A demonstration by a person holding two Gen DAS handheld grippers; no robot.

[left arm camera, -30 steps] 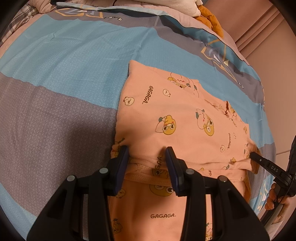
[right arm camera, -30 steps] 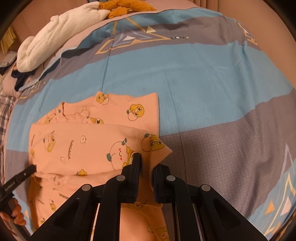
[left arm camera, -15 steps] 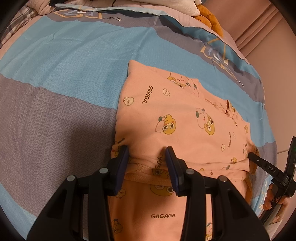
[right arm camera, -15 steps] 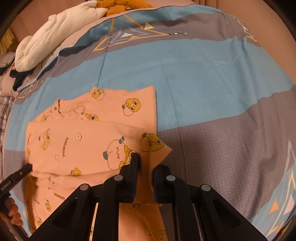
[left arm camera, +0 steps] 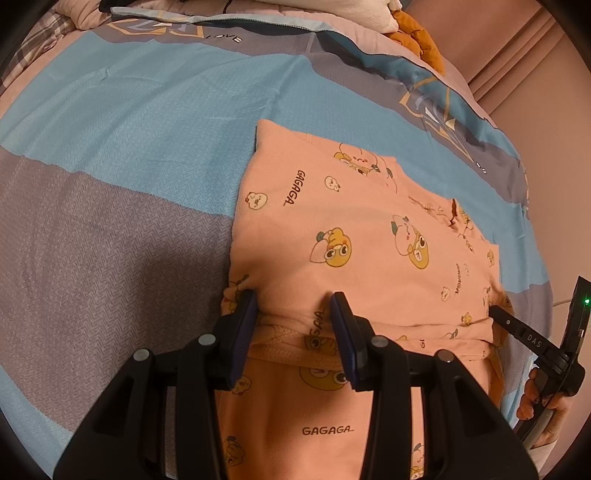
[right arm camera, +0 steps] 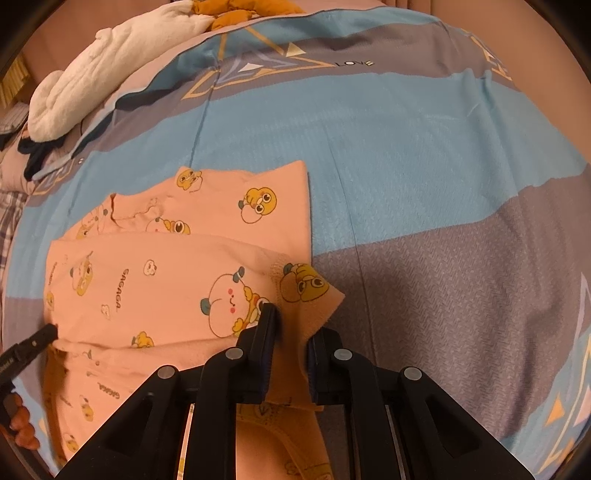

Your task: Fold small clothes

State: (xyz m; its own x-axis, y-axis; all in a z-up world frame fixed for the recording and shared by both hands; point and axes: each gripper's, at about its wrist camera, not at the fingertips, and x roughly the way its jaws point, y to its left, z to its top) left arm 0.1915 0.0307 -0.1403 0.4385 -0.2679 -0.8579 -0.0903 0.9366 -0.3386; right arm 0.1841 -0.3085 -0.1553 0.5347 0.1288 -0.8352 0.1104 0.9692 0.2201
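A small peach garment [left arm camera: 343,236] printed with yellow cartoon ducks and "GAGAGA" lies partly folded on the bed; it also shows in the right wrist view [right arm camera: 177,273]. My left gripper [left arm camera: 293,312] is open, its fingers standing either side of the folded edge at the garment's near left. My right gripper [right arm camera: 290,325] is shut on the garment's right corner flap, with cloth bunched between the fingers. The right gripper's tip shows in the left wrist view [left arm camera: 498,314], and the left gripper's tip shows in the right wrist view [right arm camera: 44,334].
The bed cover [left arm camera: 110,155] has blue and grey bands with gold triangles. A white blanket [right arm camera: 107,70] and an orange cloth [right arm camera: 243,9] lie at the head. A pink wall [left arm camera: 535,92] stands on the far right.
The folded layer has slid a little further over the garment. The left gripper has stayed open in place. The right gripper has kept its hold on the corner.
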